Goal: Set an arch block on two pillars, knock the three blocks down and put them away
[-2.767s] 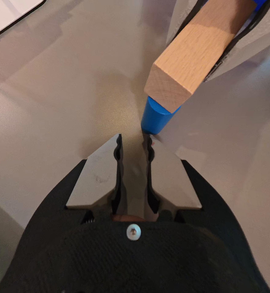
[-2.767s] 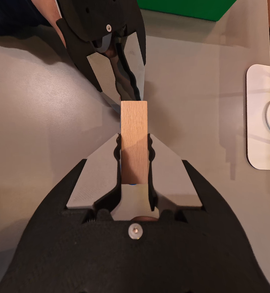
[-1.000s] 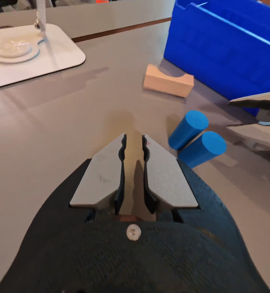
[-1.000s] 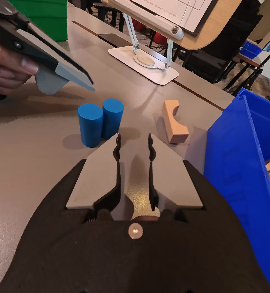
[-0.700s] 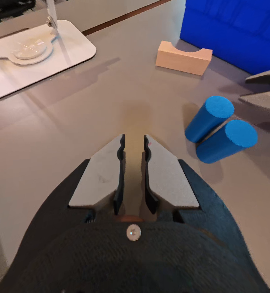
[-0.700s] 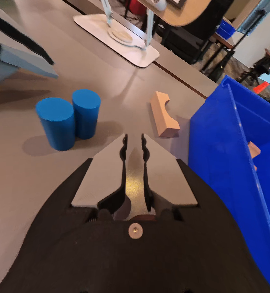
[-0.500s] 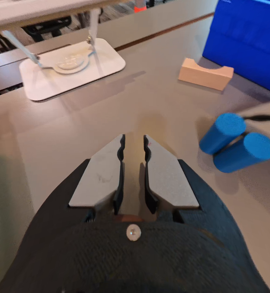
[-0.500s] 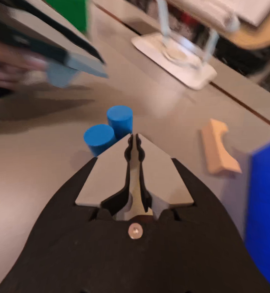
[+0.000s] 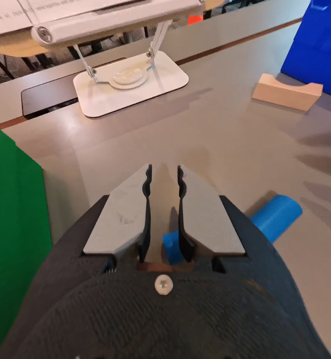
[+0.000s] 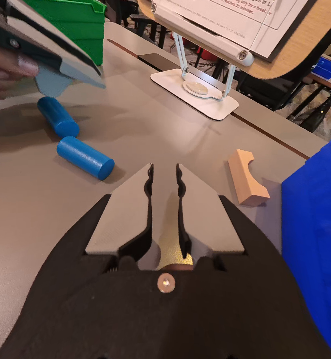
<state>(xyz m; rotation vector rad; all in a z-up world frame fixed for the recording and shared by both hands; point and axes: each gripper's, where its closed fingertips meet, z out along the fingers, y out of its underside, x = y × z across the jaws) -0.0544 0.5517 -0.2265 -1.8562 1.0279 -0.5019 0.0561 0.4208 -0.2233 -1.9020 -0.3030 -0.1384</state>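
Observation:
Two blue cylinder pillars lie toppled on the grey table, one near (image 10: 85, 157) and one farther left (image 10: 58, 116). The wooden arch block (image 10: 246, 178) lies on its side by the blue bin (image 10: 316, 233). My right gripper (image 10: 163, 169) is open and empty, above the table between the pillars and the arch. My left gripper (image 9: 164, 169) is open and empty; it also shows in the right wrist view (image 10: 96, 77), held by a hand above the farther pillar. In the left wrist view one pillar (image 9: 275, 217) lies to the right, the other (image 9: 170, 246) shows under the fingers, and the arch (image 9: 286, 95) lies far right.
A green bin (image 9: 11, 213) stands close on the left and shows at the back in the right wrist view (image 10: 73, 25). A white stand base (image 10: 195, 91) holding a board sits at the table's far side. The blue bin (image 9: 320, 48) is at the right edge. The grippers' ends are close to 20 cm from one another. My left tips are about 25 cm from the arch (image 9: 286, 95), my right tips only 12 cm. The right camera catches it too, in the right wrist view (image 10: 239, 174).
The two pillars stood upright side by side and now lie toppled and apart. My right gripper shut, then opened again. My left gripper has swung left, towards the green bin.

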